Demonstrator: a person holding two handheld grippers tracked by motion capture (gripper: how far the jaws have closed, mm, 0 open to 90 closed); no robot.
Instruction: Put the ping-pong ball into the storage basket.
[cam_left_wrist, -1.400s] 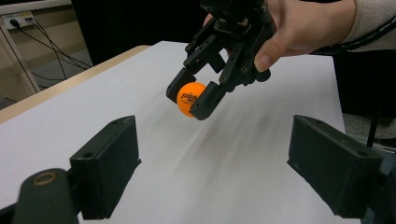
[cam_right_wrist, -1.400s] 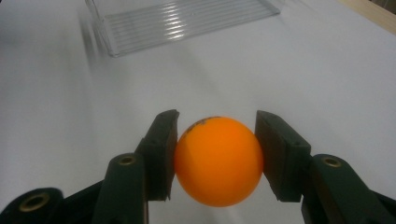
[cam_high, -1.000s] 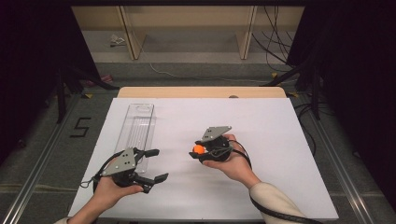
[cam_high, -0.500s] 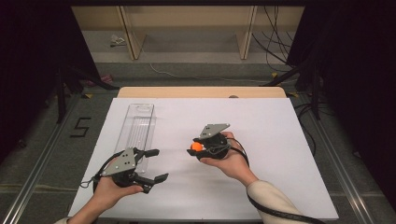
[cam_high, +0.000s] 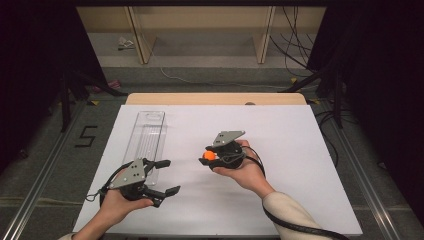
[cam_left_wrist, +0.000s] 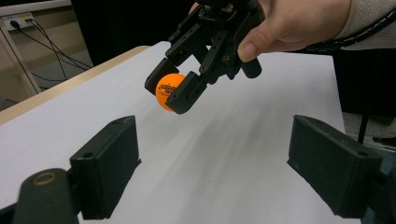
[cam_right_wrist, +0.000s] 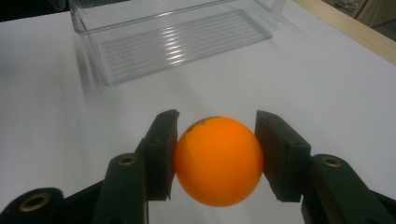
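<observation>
right tool (cam_high: 214, 159) pinched orange ping-pong ball (cam_right_wrist: 218, 161) across its middle, above tabletop (cam_high: 300, 150) | left tool (cam_high: 165, 176) spread, empty | ball judged light, smooth, slippery, dentable: grip gently | clear tray (cam_high: 146, 137) nearby

My right gripper (cam_high: 209, 156) sat raised over mid-table, jaws clamped, palm under it. My left gripper (cam_high: 169, 176) hung low near the table's front edge, jaws spread wide.

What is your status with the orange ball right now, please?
Right gripper shut on orange ball, held above table. Left gripper open, holding nothing. Clear tray ahead, path unobstructed.
</observation>
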